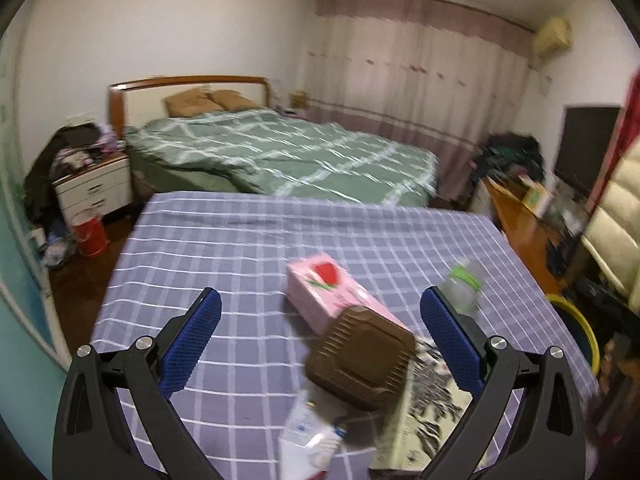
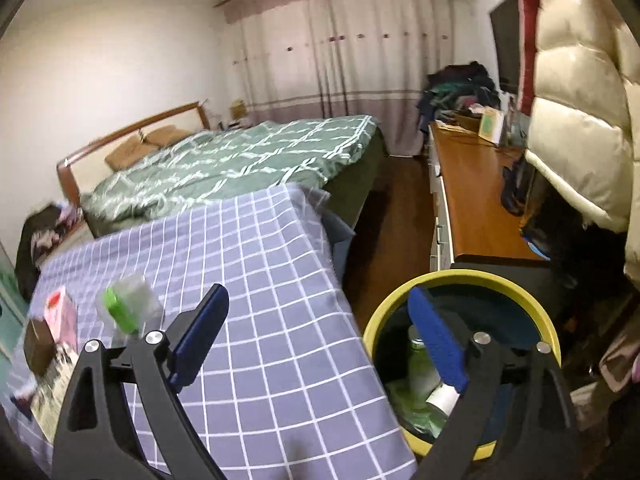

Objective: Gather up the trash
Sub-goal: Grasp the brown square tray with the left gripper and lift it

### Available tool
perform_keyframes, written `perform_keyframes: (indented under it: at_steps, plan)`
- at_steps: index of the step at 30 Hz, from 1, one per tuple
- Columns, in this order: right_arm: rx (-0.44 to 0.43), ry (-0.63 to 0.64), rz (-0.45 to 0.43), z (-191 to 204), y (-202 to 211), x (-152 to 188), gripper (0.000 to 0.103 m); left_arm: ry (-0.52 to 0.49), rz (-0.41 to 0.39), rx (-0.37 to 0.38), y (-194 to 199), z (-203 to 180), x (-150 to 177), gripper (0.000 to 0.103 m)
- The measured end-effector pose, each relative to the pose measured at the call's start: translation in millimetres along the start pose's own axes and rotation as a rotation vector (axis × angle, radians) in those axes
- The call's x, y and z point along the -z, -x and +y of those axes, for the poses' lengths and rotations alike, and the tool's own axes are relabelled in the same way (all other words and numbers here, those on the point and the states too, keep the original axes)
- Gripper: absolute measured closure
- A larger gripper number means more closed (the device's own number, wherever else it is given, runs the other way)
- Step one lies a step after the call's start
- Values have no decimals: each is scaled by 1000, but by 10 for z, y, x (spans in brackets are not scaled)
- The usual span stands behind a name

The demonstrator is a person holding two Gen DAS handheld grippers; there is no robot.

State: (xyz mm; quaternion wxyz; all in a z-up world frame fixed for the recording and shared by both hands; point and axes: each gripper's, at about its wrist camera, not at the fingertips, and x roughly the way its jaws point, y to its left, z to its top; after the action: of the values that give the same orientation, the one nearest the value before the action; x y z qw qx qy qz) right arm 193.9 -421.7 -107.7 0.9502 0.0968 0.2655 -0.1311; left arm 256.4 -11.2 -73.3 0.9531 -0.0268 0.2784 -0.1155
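A yellow-rimmed trash bin (image 2: 460, 278) stands on the floor right of the checked table (image 2: 256, 264). Bottles (image 2: 420, 364) and green wrapping lie inside it. My right gripper (image 2: 316, 344) is open with nothing between its blue pads, its right finger over the bin's mouth, its left finger over the table edge. A clear plastic bottle with a green label (image 2: 124, 304) lies on the table, also seen as the bottle (image 1: 464, 284) in the left wrist view. My left gripper (image 1: 320, 320) is open over the table, above a pink tissue box (image 1: 328, 296) and a brown square container (image 1: 360, 364).
A printed paper bag (image 1: 424, 408) and a clear plastic packet (image 1: 308, 436) lie near the table's front. Behind stands a bed with a green quilt (image 1: 280, 152). A wooden cabinet (image 2: 472, 200) runs along the right wall under a cream puffer jacket (image 2: 580, 120). A red bucket (image 1: 90, 234) sits by the nightstand.
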Motion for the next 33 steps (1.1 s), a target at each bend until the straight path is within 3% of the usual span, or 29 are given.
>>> perform_keyframes:
  at_steps: [5, 8, 10, 12, 14, 20, 23, 33]
  plan:
    - [-14, -5, -5, 1, 10, 6, 16, -201, 79, 33, -112, -352, 55, 5]
    - [-28, 5, 2, 26, -1, 19, 16, -270, 115, 48, -169, -454, 72, 6]
    - [-36, 9, 3, 33, 4, 28, 16, -295, 150, 54, -243, -498, 93, 13]
    - [-40, 10, 3, 60, 13, 36, 16, -296, 192, 59, -346, -493, 115, 21]
    - [-43, 9, 8, 61, 5, 36, 16, -272, 228, 68, -445, -460, 131, 23]
    - [-54, 14, 19, 71, -3, 36, 16, -269, 256, 86, -555, -430, 187, 29]
    - [-55, 10, 21, 73, -6, 40, 16, -286, 266, 84, -598, -457, 209, 38]
    - [-39, 0, 5, 25, 37, 18, 16, -281, 203, 77, -334, -563, 69, 43]
